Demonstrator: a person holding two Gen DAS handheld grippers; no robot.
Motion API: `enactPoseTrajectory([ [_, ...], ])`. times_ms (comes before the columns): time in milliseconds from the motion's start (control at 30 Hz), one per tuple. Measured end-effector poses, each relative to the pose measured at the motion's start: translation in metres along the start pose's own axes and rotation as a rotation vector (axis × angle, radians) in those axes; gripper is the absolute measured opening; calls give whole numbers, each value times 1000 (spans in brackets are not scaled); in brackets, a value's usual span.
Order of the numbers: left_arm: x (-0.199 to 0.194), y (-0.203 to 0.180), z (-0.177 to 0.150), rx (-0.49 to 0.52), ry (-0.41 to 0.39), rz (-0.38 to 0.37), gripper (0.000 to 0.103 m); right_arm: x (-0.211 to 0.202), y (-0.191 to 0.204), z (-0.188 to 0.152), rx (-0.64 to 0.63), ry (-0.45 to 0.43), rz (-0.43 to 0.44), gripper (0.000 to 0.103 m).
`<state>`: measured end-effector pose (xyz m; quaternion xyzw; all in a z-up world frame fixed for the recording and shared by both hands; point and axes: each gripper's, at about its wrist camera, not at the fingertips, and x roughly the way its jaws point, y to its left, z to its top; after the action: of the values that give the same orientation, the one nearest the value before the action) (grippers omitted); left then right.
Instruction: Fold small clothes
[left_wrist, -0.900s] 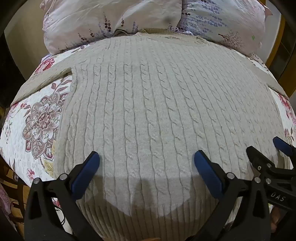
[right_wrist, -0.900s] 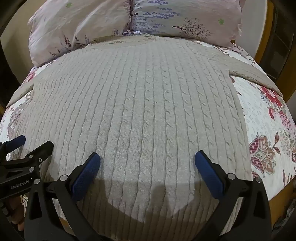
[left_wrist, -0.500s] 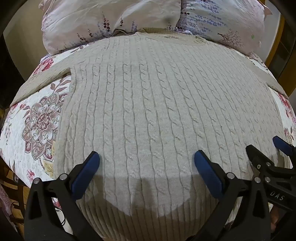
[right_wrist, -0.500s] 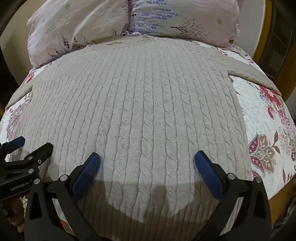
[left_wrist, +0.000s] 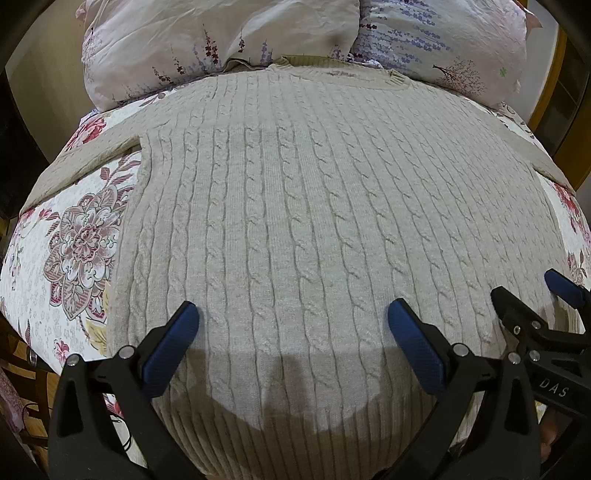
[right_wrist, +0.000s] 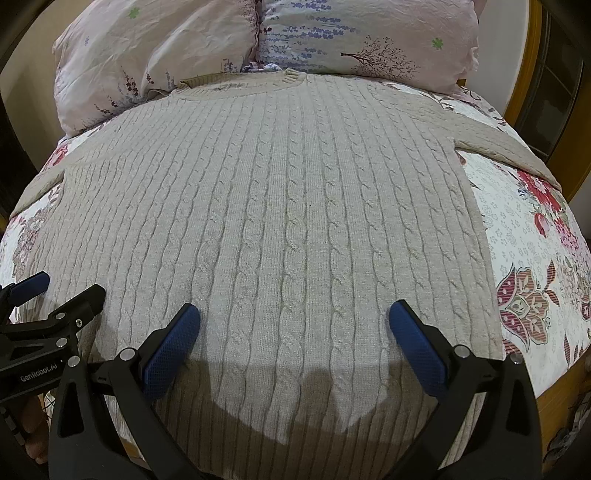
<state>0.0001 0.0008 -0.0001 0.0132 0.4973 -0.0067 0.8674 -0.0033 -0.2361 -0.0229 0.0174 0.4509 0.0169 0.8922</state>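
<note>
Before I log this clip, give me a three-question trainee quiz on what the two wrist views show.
1. True or false: the beige cable-knit sweater is already folded in half.
2. Multiple choice: the left gripper and right gripper are A) both open above the sweater near its hem, B) both clamped on a sleeve, C) one open and one shut.
3. Fill in: the sweater's neckline lies next to the two floral ____ at the far end of the bed.

Key
1. False: it lies spread flat on the flowered bedspread, both sleeves out to the sides.
2. A.
3. pillows.
</note>
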Motion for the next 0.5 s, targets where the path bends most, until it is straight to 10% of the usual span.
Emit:
enactPoseTrajectory([
  [500, 0, 0, 0, 1, -2, 0, 101, 0, 1, 0, 1, -1, -2, 102],
])
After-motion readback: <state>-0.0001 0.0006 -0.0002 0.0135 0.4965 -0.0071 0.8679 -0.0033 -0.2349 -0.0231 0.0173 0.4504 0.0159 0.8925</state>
